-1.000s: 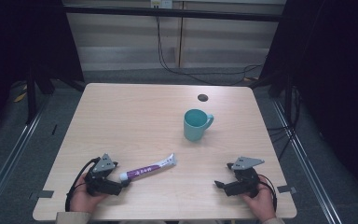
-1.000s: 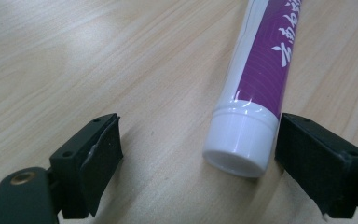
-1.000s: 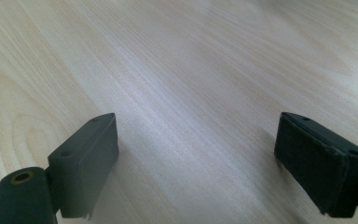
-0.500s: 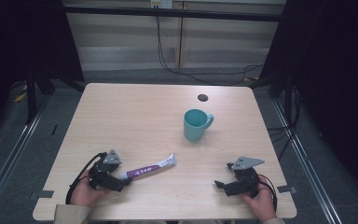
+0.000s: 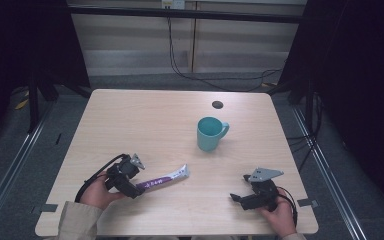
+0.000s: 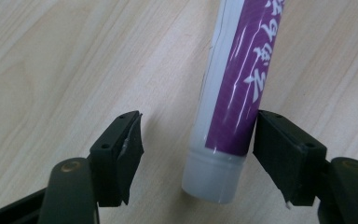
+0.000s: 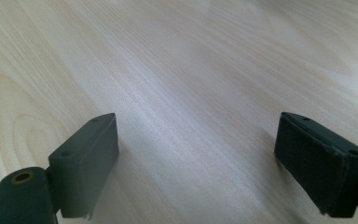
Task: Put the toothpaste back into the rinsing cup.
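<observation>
A white and purple toothpaste tube (image 5: 164, 178) lies on the wooden table (image 5: 145, 125), cap end toward my left gripper (image 5: 136, 187). In the left gripper view the tube (image 6: 235, 88) sits between the jaws of that gripper (image 6: 199, 140). The right pad touches the tube's side, while a gap separates the left pad from the cap. These jaws have just been closing and do not clamp the tube. My right gripper (image 5: 238, 198) rests near the front right of the table. It stands open (image 7: 196, 149) over bare wood.
A teal mug (image 5: 210, 134) stands upright right of centre, handle to the right. A small dark round spot (image 5: 217, 104) lies behind it. Dark frames and cables surround the table; its front edge is just below both hands.
My left gripper has shifted right toward the tube's cap end and lifted a little, its jaws narrowing around the tube. The right gripper, mug and tube have stayed put.
</observation>
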The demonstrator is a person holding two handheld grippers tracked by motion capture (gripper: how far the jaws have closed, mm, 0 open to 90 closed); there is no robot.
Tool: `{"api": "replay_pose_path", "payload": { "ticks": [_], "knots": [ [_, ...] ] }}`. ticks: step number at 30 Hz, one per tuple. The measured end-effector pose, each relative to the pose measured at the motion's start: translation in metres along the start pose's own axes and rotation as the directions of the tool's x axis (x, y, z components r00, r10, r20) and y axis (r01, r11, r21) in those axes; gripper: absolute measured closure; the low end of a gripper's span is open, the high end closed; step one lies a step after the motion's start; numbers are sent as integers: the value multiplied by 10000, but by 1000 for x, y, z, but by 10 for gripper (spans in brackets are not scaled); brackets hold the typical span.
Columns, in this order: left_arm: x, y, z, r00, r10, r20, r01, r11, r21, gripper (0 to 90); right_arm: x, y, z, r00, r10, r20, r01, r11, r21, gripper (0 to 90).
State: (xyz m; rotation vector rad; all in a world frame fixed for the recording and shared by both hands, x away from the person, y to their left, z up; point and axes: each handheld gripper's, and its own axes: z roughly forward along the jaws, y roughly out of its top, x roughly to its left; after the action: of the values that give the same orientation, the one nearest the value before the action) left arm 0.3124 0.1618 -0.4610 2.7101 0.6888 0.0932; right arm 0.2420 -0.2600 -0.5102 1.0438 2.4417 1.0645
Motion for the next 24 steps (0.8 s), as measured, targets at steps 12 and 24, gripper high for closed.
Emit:
{"api": "replay_pose_path", "payload": {
  "ticks": [12, 24],
  "knots": [
    [-10, 23, 9, 9984, 537, 182, -552, 9938, 963, 419, 0, 0, 0, 10000, 0, 9, 0, 10000, 2, 129],
    [-10, 36, 18, 9975, 613, 363, -663, 9854, 1566, 453, 0, 0, 0, 10000, -1, 9, 1, 10000, 3, 129]
  ]
}}
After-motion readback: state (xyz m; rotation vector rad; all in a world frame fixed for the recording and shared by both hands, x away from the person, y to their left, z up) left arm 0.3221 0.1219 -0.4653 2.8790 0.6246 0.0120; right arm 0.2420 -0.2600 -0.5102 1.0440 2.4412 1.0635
